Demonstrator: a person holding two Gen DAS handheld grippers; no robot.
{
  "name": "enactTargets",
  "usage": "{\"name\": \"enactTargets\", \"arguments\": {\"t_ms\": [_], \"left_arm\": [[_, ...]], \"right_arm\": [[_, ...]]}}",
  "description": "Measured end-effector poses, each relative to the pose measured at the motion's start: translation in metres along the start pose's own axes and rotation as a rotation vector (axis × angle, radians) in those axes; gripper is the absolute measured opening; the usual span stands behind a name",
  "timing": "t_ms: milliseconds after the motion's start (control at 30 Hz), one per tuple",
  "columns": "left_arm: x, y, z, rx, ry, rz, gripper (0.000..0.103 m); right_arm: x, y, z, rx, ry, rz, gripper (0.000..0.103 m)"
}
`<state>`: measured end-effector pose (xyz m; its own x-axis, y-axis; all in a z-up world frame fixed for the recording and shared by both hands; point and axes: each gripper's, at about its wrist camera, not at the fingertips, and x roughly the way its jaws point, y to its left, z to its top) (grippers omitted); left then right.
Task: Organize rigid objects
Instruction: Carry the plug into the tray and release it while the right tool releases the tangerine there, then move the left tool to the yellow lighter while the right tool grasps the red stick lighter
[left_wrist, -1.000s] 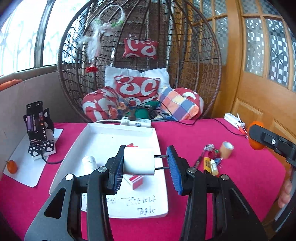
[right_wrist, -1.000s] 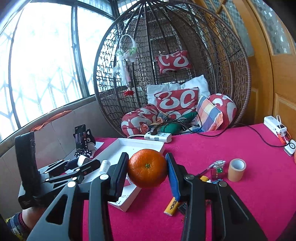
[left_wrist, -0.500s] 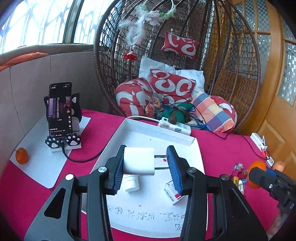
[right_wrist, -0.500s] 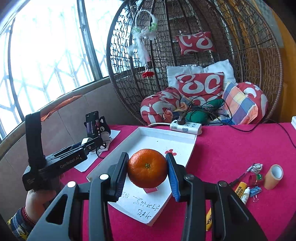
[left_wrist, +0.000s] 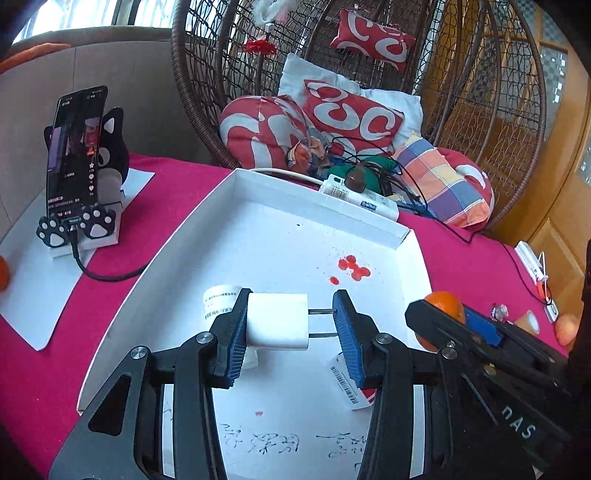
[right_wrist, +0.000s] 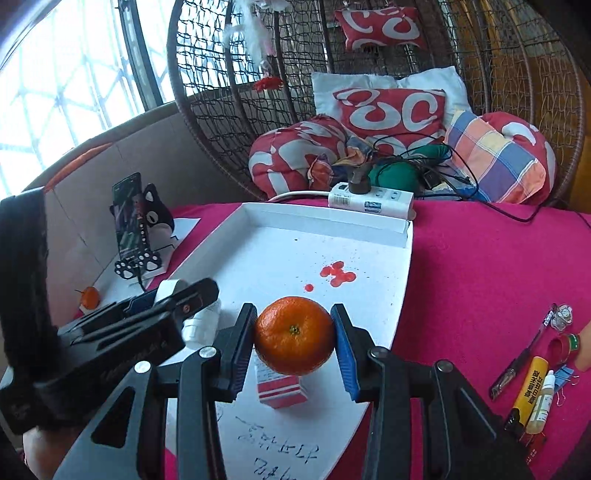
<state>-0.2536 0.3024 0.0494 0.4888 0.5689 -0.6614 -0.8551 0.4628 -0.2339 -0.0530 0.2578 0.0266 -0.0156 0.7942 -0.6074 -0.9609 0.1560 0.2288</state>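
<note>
My left gripper (left_wrist: 290, 326) is shut on a white plug charger (left_wrist: 277, 320), prongs against the right pad, held just above the white tray (left_wrist: 317, 206). My right gripper (right_wrist: 294, 334) is shut on an orange mandarin (right_wrist: 294, 335) above the tray (right_wrist: 332, 221) near its front right. A white bottle (left_wrist: 218, 299) lies in the tray behind the left fingers. A small red-and-white box (right_wrist: 282, 389) stands under the mandarin. The right gripper also shows in the left wrist view (left_wrist: 458, 325), the left gripper in the right wrist view (right_wrist: 177, 299).
A phone on a cat stand (left_wrist: 75, 162) sits left on white paper, with a small orange (right_wrist: 90, 296). A power strip (right_wrist: 371, 201) lies behind the tray. A lighter (right_wrist: 530, 387), dropper bottle (right_wrist: 541, 404), pen and clips lie right on the pink cloth. A wicker chair stands behind.
Both grippers have moved forward and down over the tray, still holding the charger and the mandarin. They now sit close side by side.
</note>
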Motion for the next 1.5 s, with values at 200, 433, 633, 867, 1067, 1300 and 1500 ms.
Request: {"name": "enactTargets", "arguments": {"t_ms": [200, 433, 633, 867, 1067, 1300, 1500], "left_arm": [[0.002, 0.002, -0.004, 0.007, -0.011, 0.027, 0.044], [-0.031, 0.014, 0.001, -0.031, -0.133, 0.104, 0.102], [-0.067, 0.011, -0.01, -0.05, -0.195, 0.102, 0.103], [-0.091, -0.033, -0.027, 0.05, -0.216, 0.013, 0.103], [-0.091, -0.066, -0.039, 0.133, -0.197, -0.033, 0.103], [-0.093, -0.093, -0.05, 0.213, -0.181, -0.101, 0.103], [-0.078, -0.137, -0.074, 0.355, -0.093, -0.197, 0.103]], "right_arm": [[0.011, -0.003, -0.005, 0.022, 0.014, 0.003, 0.042], [-0.009, -0.012, -0.006, 0.093, -0.058, 0.036, 0.078], [-0.066, -0.02, -0.018, 0.105, -0.206, 0.028, 0.103], [-0.135, -0.042, -0.031, 0.118, -0.386, -0.021, 0.103], [-0.192, -0.061, -0.042, 0.111, -0.588, -0.21, 0.103], [-0.216, -0.091, -0.038, 0.126, -0.601, -0.295, 0.103], [-0.217, -0.125, -0.063, 0.243, -0.601, -0.318, 0.103]]}}
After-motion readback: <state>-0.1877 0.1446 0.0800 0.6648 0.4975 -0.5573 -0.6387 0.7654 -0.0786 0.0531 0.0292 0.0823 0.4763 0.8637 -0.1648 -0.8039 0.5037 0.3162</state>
